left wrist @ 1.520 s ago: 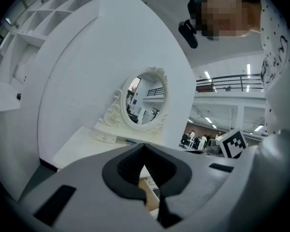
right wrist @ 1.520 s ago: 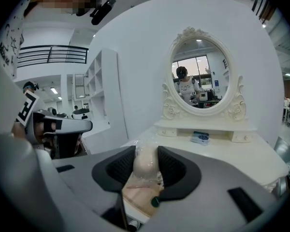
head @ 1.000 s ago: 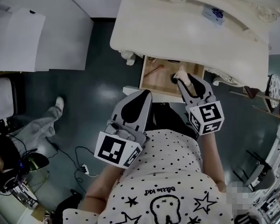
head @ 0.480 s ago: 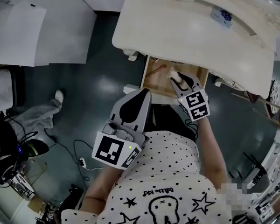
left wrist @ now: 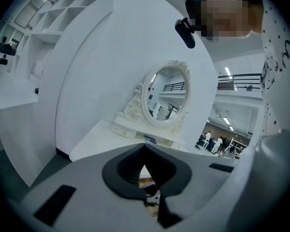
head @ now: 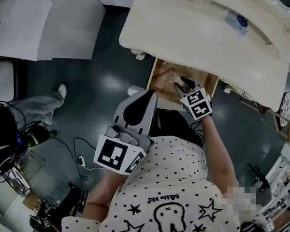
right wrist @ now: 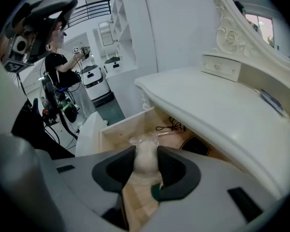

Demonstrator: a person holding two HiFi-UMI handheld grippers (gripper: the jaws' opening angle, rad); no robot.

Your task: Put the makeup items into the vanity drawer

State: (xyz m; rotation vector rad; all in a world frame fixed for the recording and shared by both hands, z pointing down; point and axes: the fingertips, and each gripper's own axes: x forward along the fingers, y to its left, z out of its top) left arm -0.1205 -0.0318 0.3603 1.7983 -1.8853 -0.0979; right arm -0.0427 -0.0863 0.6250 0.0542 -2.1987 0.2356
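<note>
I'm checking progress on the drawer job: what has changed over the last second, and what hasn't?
The right gripper, its jaws clamped on a beige sponge, has sunk toward the open drawer and now hangs over it; the sponge has not been let go. The left gripper stayed shut and empty by the person's chest. The drawer stayed open.

We find the drawer (head: 152, 80) pulled out under the table (head: 198, 33) at the middle of the head view. Its front half is open from above, and the table's edge overhangs the back. Our right tool (head: 182, 86), closed on a pale wrapped item (right wrist: 146, 156), fills the drawer's right side. A thin stick (head: 166, 72) and a dark flat case (right wrist: 195, 144) lie further back. Bare wood shows at the left. Our left tool (head: 149, 96), jaws together, hangs just before the drawer front.
</note>
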